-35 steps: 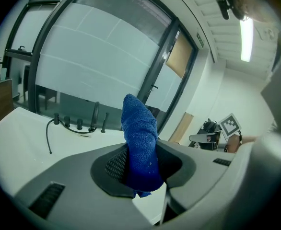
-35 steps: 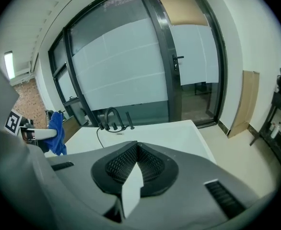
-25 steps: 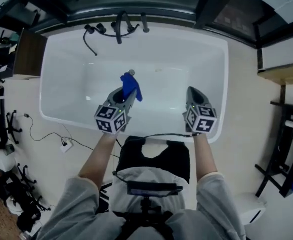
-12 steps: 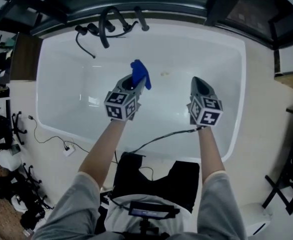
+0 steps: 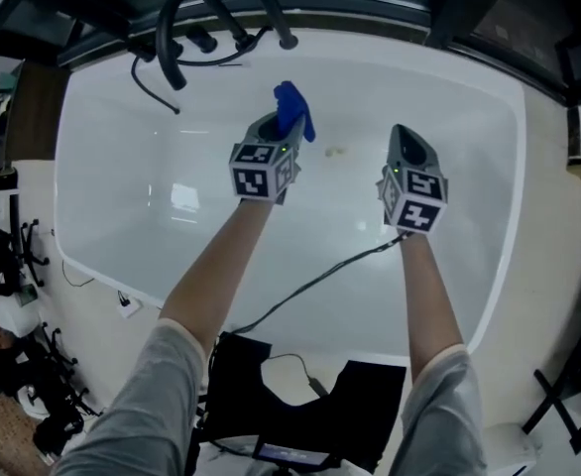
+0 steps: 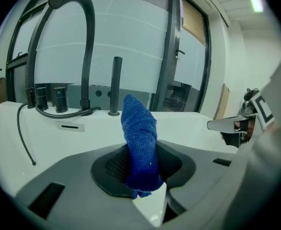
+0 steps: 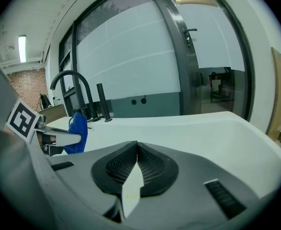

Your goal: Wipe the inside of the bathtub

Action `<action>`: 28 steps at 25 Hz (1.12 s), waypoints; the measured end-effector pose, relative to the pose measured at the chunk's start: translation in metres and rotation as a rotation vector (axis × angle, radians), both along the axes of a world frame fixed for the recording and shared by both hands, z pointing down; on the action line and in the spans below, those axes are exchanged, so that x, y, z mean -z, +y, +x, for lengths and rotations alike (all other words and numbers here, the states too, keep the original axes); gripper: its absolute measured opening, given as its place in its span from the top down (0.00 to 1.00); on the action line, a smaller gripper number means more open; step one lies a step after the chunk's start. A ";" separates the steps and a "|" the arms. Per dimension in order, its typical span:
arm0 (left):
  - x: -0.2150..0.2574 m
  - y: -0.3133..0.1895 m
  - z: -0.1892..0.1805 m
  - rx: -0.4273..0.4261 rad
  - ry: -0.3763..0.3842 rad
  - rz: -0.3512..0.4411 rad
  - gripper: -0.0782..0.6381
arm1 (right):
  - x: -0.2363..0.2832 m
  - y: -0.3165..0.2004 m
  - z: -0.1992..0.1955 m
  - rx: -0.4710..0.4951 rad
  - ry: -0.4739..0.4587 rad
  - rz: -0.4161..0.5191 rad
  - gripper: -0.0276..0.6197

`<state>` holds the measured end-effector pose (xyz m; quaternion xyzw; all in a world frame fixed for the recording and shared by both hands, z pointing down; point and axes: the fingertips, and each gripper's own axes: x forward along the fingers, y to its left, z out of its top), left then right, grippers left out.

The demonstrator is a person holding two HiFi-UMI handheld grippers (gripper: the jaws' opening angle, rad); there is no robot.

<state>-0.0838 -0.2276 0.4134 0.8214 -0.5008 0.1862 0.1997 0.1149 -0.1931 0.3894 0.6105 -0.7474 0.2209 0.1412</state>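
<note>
White tub (image 5: 449, 167) fills pretty much the whole head view, with a dark window wall behind it and a black arched faucet (image 5: 176, 28) plus a few black taps on the far rim. Floor to the left is cluttered with cables and gear, none of it in my way.

Left gripper (image 5: 279, 130) is clamped on the blue cloth (image 5: 292, 110). In the left gripper view the cloth is pinched between the 2 pads and stands up out of them like a little flag. Right gripper (image 5: 406, 139) has its jaws pressed together with nothing between them, so it's just along for the ride. Both hang over the middle of the basin, side by side and apart from each other, pointing toward the faucet end. A black cable (image 5: 310, 286) trails from the right one back over the near rim.

Progress-wise, I'd call this basically 0% wiped. The cloth looks to be up in the air, not on the tub floor or walls. I see no wet streaks or suds on the enamel, so I can't point to any patch as done. There's a small mark near the drain area (image 5: 334, 151), too small to say what it is.

What's left is everything: get the cloth down onto the surface, then cover the floor, both long sides and both ends.
</note>
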 end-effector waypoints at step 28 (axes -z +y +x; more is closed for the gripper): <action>-0.079 -0.127 0.012 0.097 -0.161 0.191 0.71 | -0.100 -0.060 0.013 0.023 -0.052 0.010 0.94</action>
